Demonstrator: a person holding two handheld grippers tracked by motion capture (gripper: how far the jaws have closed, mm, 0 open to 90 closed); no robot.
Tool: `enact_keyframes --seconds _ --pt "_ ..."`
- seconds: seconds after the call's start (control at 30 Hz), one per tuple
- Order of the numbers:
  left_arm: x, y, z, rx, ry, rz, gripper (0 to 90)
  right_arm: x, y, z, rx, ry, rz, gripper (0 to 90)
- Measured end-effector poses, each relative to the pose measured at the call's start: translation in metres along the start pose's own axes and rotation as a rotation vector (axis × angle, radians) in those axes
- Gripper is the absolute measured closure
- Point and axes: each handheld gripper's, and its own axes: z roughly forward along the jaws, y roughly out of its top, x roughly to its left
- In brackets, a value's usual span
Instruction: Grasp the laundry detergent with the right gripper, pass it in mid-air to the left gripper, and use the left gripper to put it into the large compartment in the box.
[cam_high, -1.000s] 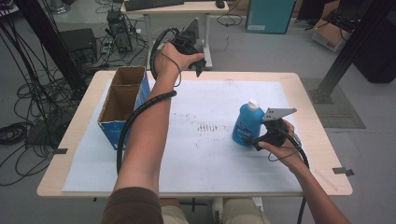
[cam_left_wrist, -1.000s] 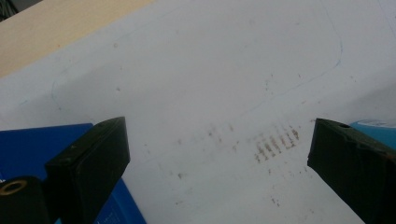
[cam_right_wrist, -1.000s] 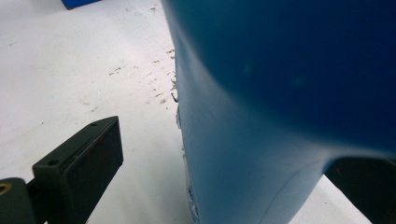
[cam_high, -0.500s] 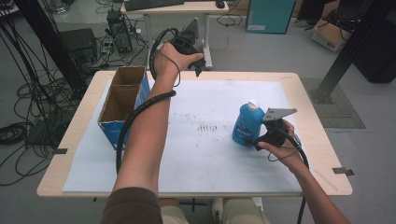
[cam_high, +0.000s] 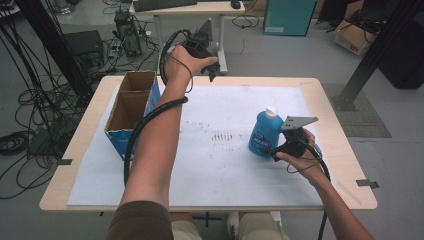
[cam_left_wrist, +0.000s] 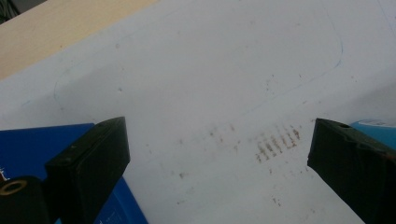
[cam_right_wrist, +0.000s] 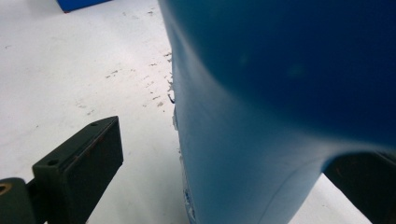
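Note:
A blue bottle (cam_high: 265, 132) with a white cap stands upright on the white sheet (cam_high: 220, 170), right of centre. My right gripper (cam_high: 271, 150) sits low at the bottle's right side, jaws open around its base. In the right gripper view the bottle (cam_right_wrist: 289, 93) looms between the jaws of the right gripper (cam_right_wrist: 229, 158), and a gap shows between the left jaw and the bottle. My left gripper (cam_high: 210, 70) is held high over the table's far edge, open and holding nothing. The left gripper (cam_left_wrist: 219, 154) looks down on the stained sheet.
An open cardboard box (cam_high: 132, 105) with blue sides stands at the table's left; its blue side (cam_left_wrist: 28, 149) shows by the left jaw. Brown smudges (cam_high: 222, 136) mark the sheet's middle. The wooden table (cam_high: 345, 145) borders the sheet. Desks, cables and boxes lie beyond.

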Motion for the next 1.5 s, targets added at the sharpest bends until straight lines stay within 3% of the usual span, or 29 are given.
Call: enact_keyframes --seconds 1.5 --pt "-0.0002 -0.0004 -0.0013 0.004 -0.001 0.006 5.9 0.0000 -0.0008 -0.0002 -0.027 -0.018 0.005 6.6"
